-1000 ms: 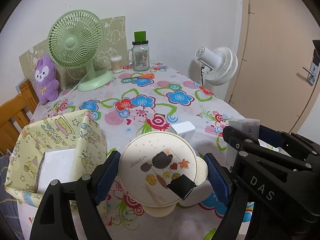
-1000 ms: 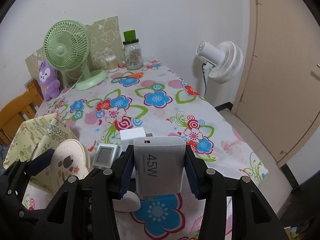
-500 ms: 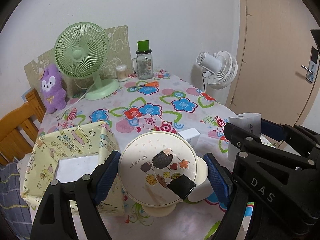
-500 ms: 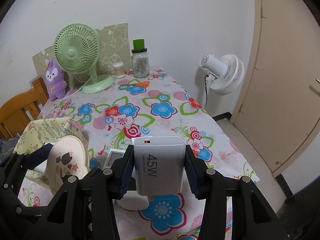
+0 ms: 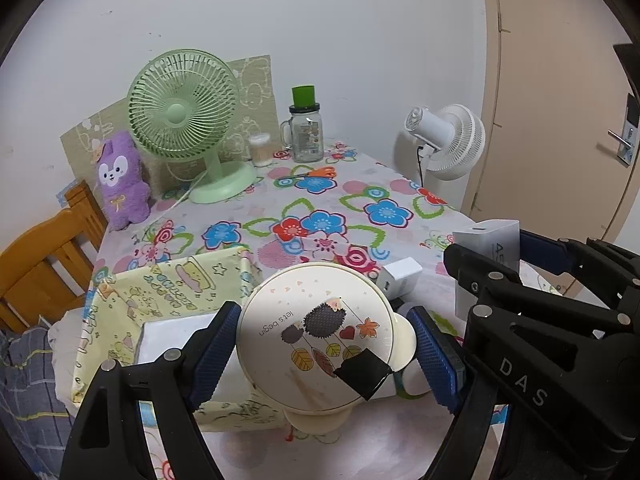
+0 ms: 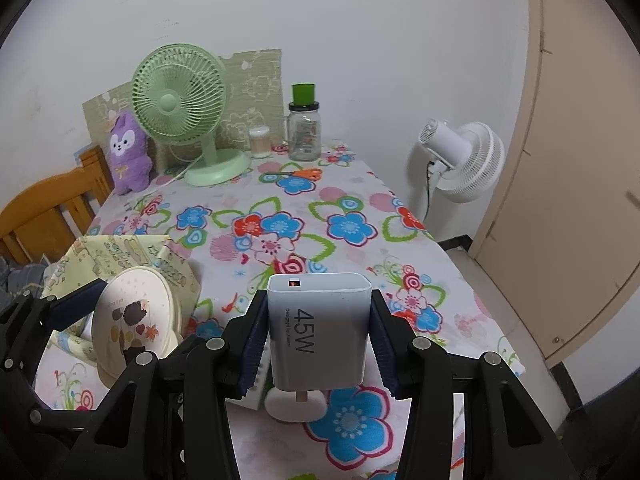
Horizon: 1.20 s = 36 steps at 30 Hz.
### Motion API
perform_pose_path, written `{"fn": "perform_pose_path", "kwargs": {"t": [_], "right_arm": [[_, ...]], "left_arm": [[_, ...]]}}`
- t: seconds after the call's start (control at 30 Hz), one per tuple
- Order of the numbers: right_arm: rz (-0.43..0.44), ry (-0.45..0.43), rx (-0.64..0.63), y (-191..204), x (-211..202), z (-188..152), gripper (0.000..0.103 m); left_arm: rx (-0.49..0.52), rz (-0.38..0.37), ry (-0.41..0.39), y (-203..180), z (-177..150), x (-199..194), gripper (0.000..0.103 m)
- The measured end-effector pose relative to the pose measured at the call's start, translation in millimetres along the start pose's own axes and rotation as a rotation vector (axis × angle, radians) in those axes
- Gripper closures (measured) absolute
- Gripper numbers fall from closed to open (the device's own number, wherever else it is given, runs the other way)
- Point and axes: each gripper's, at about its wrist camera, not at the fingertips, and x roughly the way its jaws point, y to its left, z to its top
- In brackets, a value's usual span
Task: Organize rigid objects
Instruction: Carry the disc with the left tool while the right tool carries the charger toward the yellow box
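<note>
Round cream case [image 5: 320, 340], lower centre of the left wrist view, is pinched by my left tongs [image 5: 324, 350] beside the yellow fabric bin [image 5: 168, 292]. It could snag the bin's soft wall.

In the right wrist view, my right tongs [image 6: 318, 338] pinch the 45W charger [image 6: 318, 332] at lower centre. The surface [image 6: 360, 184] edge lies near at right, so a slip could drop it to the floor.

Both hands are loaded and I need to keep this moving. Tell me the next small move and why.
Probably carry the left gripper, shut on the round cream case, a little left over the yellow fabric box and lower it in. The box is open-topped and sits just beside the case. The right gripper holds the 45W charger clear of the table, so it can wait.
</note>
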Motion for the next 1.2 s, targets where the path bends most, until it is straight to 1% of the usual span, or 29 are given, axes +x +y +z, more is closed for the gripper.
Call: {"fn": "perform_pose_path", "kwargs": {"t": [0.33,0.53,0.9,1.1,1.2], "right_arm": [[0.034,-0.007,-0.052,25,-2,16,0.053],[0.034,-0.013,-0.090,45,1,24,0.053],[0.075,0.014,-0.143,80,13,35,0.053],[0.092,0.018,-0.181,100,18,40,0.053],[0.102,0.027,-0.200,111,21,41,0.053]], "left_arm": [[-0.010,0.017,-0.005,24,6,-6,0.018],[-0.019,0.034,0.001,41,8,-6,0.018],[-0.061,0.043,0.027,76,7,-3,0.018],[-0.065,0.070,0.032,94,5,-3,0.018],[-0.069,0.071,0.043,103,4,-1,0.018]]}}
